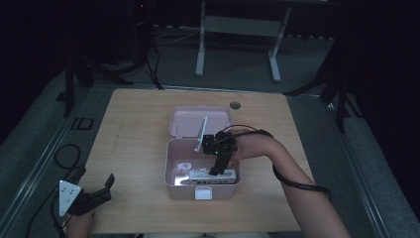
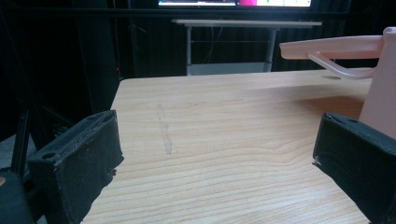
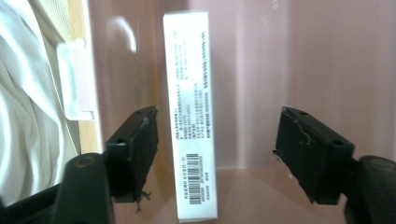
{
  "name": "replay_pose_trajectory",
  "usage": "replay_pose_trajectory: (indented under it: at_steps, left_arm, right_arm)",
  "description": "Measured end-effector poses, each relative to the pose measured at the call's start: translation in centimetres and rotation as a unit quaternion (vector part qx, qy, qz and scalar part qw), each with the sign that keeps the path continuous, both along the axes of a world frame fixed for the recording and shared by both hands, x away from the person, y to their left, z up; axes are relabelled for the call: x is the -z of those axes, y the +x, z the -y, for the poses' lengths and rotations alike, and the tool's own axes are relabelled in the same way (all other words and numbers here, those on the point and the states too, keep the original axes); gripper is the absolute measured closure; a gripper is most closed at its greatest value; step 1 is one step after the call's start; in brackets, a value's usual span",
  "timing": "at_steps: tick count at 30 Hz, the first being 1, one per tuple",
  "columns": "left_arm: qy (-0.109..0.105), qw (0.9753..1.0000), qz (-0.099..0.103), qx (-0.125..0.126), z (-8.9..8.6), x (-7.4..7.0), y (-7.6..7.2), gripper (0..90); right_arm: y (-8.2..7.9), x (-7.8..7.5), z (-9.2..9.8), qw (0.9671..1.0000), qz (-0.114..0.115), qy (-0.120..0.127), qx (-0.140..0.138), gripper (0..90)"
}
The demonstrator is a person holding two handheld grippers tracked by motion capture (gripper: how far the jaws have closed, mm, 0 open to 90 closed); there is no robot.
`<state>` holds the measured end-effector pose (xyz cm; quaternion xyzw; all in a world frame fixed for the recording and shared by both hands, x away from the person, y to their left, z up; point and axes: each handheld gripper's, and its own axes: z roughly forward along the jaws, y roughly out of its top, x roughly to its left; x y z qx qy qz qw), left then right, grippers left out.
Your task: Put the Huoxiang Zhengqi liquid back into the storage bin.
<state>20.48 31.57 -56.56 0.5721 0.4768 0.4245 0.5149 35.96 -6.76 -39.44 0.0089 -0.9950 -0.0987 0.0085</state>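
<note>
Right gripper [image 3: 215,154], jaws wide apart, hangs over a white carton [image 3: 192,116] lying in the pink storage box [image 1: 171,166] by its front wall; carton sits nearer one jaw, untouched. Likely light, stiff cardboard w/ slick faces: grip across narrow sides, mid-length. Left gripper [image 1: 94,191], jaws apart, idle at counter [image 1: 133,124] edge.

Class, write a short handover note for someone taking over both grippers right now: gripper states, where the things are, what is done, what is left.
Right gripper: open, lowered inside the pink box, jaws either side of the white carton without clamping it.
Left gripper: open, holding nothing, over the wooden table left of the box.
Carton: lying in the box along its front wall. Lid open, folded back.
Done: carton is in the box.
Left, probably: withdraw the right gripper, close and latch the lid.
</note>
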Motion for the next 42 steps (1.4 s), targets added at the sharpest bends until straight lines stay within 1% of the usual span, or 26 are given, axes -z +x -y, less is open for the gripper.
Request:
replay_pose_trajectory:
  at_steps: [1,3,5,7,8,9,11,13,15,16,17,18,20,21,22,23,24,29,33,34,35,37,38,39,40,42]
  left_arm:
    - [0.0,1.0,-0.001,0.0,0.0,0.0,0.0,1.1]
    - [0.0,1.0,-0.001,-0.001,0.0,0.0,0.0,1.1]
    - [0.0,1.0,0.0,-0.001,0.0,0.0,0.0,1.1]
    - [0.0,1.0,0.0,-0.001,0.0,0.0,0.0,1.1]
    - [0.0,1.0,0.0,-0.001,0.0,0.0,0.0,1.1]
    - [0.0,1.0,0.0,-0.001,0.0,0.0,0.0,1.1]
    - [0.0,1.0,0.0,-0.001,0.0,0.0,0.0,1.2]
    - [-0.001,1.0,0.0,-0.002,0.0,0.0,0.0,1.1]
    - [0.0,1.0,0.0,-0.002,0.0,0.0,0.0,1.1]
    - [0.0,1.0,0.0,-0.001,0.0,0.0,0.0,1.1]
    - [0.0,1.0,0.0,-0.001,0.0,0.0,0.0,1.1]
    - [0.0,1.0,0.0,-0.002,0.0,0.0,0.0,1.2]
    - [0.0,1.0,0.0,-0.002,0.0,0.0,0.0,1.1]
    - [0.0,1.0,0.0,-0.002,0.0,0.0,0.0,1.1]
    - [0.0,1.0,0.0,-0.002,0.0,0.0,0.0,1.1]
    - [0.0,1.0,0.0,-0.002,0.0,0.0,0.0,1.1]
    - [0.0,1.0,0.0,-0.002,0.0,0.0,0.0,1.1]
    - [0.0,1.0,-0.001,-0.002,0.0,0.0,0.0,1.1]
    - [0.0,1.0,-0.001,-0.002,0.0,0.0,0.0,1.2]
    - [0.0,1.0,-0.001,-0.002,0.0,0.0,0.0,1.1]
    - [0.0,1.0,-0.001,-0.002,0.0,0.0,0.0,1.1]
    - [0.0,1.0,-0.001,-0.002,0.0,0.0,0.0,1.2]
    - [0.0,1.0,-0.001,-0.002,0.0,0.0,0.0,1.2]
    - [0.0,1.0,-0.001,-0.002,0.0,0.0,0.0,1.1]
    - [0.0,1.0,-0.001,-0.002,0.0,0.0,0.0,1.1]
    - [0.0,1.0,-0.001,-0.002,0.0,0.0,0.0,1.1]
  right_arm:
    - [0.0,-0.3,0.3,1.0,0.0,0.009,0.003,18.5]
    - [0.3,-0.8,1.0,0.9997,-0.007,0.022,0.012,17.4]
    - [0.5,-1.1,1.6,0.9993,0.003,0.032,0.018,14.1]
    - [0.6,-1.3,2.1,0.9992,0.005,0.034,0.022,13.6]
    - [0.9,-1.6,3.0,0.998,0.023,0.052,0.029,13.5]
    - [1.0,-1.7,3.3,0.9976,0.026,0.056,0.032,13.4]
    - [1.3,-1.9,4.2,0.9968,0.022,0.069,0.035,13.2]
    - [1.6,-2.1,5.1,0.9949,0.035,0.082,0.046,13.3]
    - [1.8,-2.4,6.2,0.9932,0.037,0.092,0.062,13.4]
    - [2.0,-2.6,6.7,0.992,0.043,0.097,0.069,13.4]
    - [2.0,-2.6,6.7,0.992,0.043,0.097,0.069,13.4]
    - [2.2,-2.8,7.8,0.99,0.048,0.103,0.082,13.4]
    - [2.4,-2.9,8.9,0.9878,0.06,0.109,0.093,13.6]
    - [2.4,-2.9,8.9,0.9878,0.06,0.109,0.093,13.6]
    - [2.7,-3.0,10.2,0.9854,0.067,0.115,0.106,13.6]
    - [2.7,-3.0,10.2,0.9854,0.067,0.115,0.106,13.6]
    - [2.9,-2.8,11.1,0.983,0.075,0.12,0.117,13.6]
    - [3.5,-1.6,13.4,0.9793,0.083,0.119,0.141,13.6]
    - [3.9,0.0,15.0,0.974,0.084,0.129,0.166,13.6]
    - [3.9,0.0,15.0,0.974,0.084,0.129,0.166,13.6]
    - [4.1,1.1,15.9,0.9697,0.085,0.14,0.181,13.5]
    - [4.2,1.4,16.1,0.9689,0.084,0.142,0.184,13.4]
    - [4.3,1.9,16.4,0.9665,0.088,0.149,0.189,13.4]
    - [4.4,2.5,16.8,0.9632,0.094,0.155,0.198,13.4]
    - [4.5,2.9,17.1,0.9608,0.094,0.161,0.206,13.3]
    - [4.7,3.9,17.8,0.9546,0.101,0.171,0.222,13.3]
